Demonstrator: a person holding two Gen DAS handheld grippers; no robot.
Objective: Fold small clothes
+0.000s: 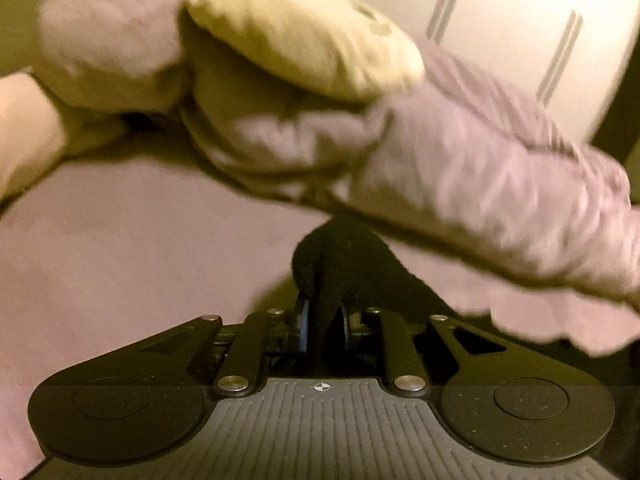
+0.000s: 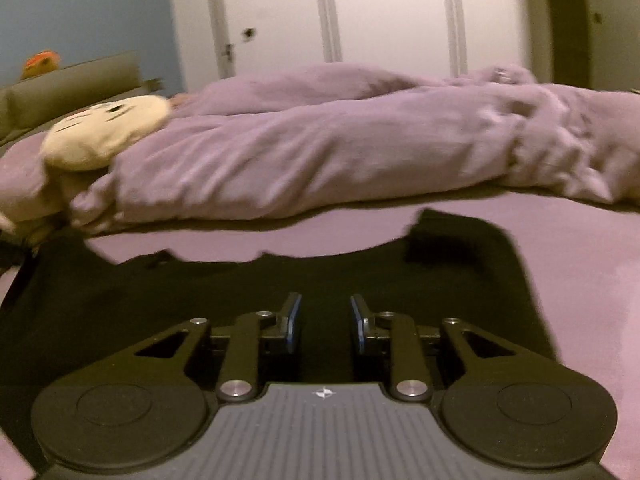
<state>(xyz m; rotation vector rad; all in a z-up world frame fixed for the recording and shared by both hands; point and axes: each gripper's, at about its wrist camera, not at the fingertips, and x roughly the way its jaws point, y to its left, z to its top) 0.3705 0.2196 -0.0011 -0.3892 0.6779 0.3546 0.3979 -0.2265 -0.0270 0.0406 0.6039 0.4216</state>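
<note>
Black garment (image 1: 340, 264) pinched in left claw (image 1: 324, 328) (bunched upward).

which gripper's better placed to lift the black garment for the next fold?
Left. The left gripper is already shut on a bunched edge of the black garment. The right gripper hangs over the flat cloth with its jaws apart, gripping nothing.

1. Bed (image 2: 580, 248) before me, lilac sheet, under dim yellowish light.
2. Rumpled lilac duvet (image 2: 300, 160) heaped across it.
3. Cream plush cushion (image 2: 104, 136) with a cat face, at the duvet's left end.
4. White wardrobe doors (image 2: 380, 16) behind.
5. Blue wall (image 2: 80, 12), far left.
</note>
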